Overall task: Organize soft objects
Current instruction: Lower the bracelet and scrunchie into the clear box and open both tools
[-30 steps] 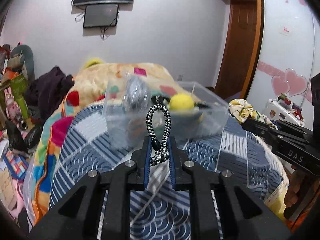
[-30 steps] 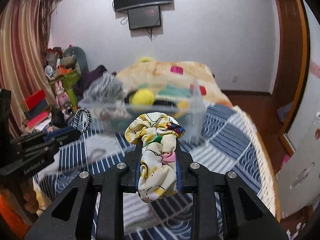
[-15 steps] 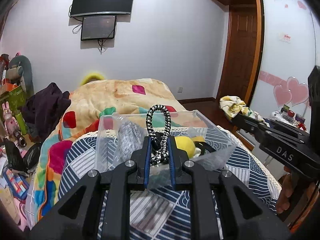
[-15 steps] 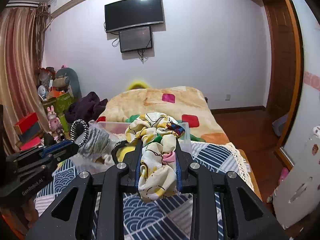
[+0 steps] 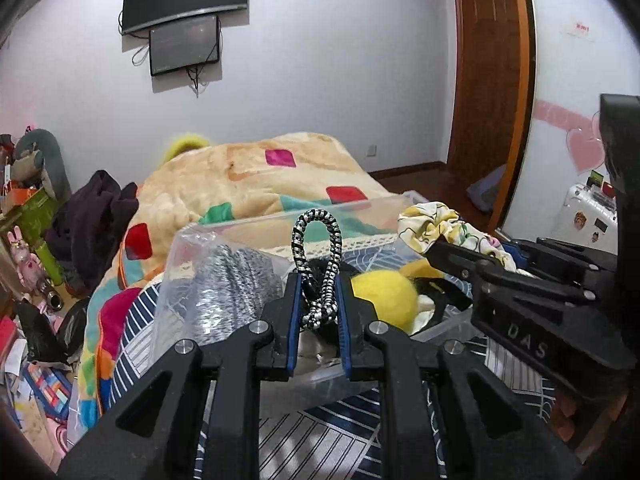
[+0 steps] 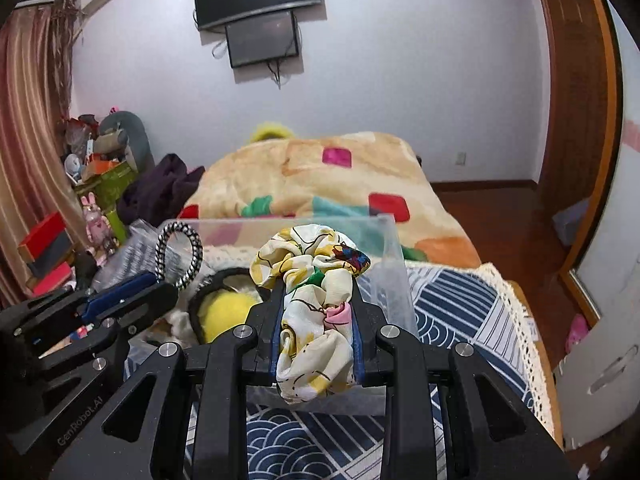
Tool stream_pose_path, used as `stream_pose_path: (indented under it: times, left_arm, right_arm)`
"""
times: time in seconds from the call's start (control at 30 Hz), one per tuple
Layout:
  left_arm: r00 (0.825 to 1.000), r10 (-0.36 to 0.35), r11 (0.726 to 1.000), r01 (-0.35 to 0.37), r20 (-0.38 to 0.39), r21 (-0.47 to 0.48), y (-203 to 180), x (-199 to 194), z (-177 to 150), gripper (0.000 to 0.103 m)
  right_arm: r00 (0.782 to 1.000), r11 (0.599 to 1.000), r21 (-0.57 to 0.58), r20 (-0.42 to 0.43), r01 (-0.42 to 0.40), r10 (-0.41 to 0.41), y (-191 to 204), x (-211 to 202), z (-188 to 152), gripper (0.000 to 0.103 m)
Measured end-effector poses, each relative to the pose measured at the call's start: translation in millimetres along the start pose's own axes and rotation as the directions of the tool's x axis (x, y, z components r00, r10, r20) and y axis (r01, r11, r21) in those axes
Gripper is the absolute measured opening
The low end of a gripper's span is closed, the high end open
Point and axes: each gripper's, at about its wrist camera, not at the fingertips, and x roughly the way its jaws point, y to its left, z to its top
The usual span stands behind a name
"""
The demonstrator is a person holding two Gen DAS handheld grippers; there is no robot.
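Observation:
My left gripper is shut on a black-and-white braided hair tie, held upright just above the near rim of a clear plastic box. My right gripper is shut on a floral cream scrunchie, held over the box's near right part. Each gripper shows in the other's view: the left with its hair tie, the right with the scrunchie. Inside the box lie a yellow fuzzy ball and a grey knitted item.
The box sits on a bed with a blue patterned cover and a peach blanket with coloured squares. A dark garment and cluttered toys are at the left. A wooden door and a white suitcase are at the right.
Both grippers have moved forward and closer to the box, which now looms larger beneath them. They have drawn nearer to each other. Both stay shut on their items.

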Motion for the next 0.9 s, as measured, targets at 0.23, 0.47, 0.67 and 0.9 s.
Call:
stream_pose_path:
  times: [0.23, 0.47, 0.67, 0.9]
  left_arm:
    - [1.000, -0.015, 1.000, 0.015, -0.009, -0.009, 1, 0, -4, 0.043]
    - [0.999, -0.037, 0.999, 0.037, 0.004, -0.026, 6, -13, -7, 0.046]
    - [0.998, -0.052, 0.998, 0.054, 0.042, -0.034, 10, -38, -12, 0.056]
    - [0.990, -0.060, 0.996, 0.067, 0.126, -0.057, 20, -79, -6, 0.057]
  right_arm:
    - [1.000, 1.000, -0.029, -0.025, 0.013, -0.014, 2, -2, -7, 0.031]
    - [1.000, 1.000, -0.025, -0.024, 0.002, -0.002, -4, -13, -7, 0.060]
    - [1.000, 0.999, -0.033, 0.010, -0.016, 0.016, -5, -29, -2, 0.069]
    - [0.995, 0.996, -0.093, 0.102, -0.005, 0.015, 10, -63, 6, 0.069]
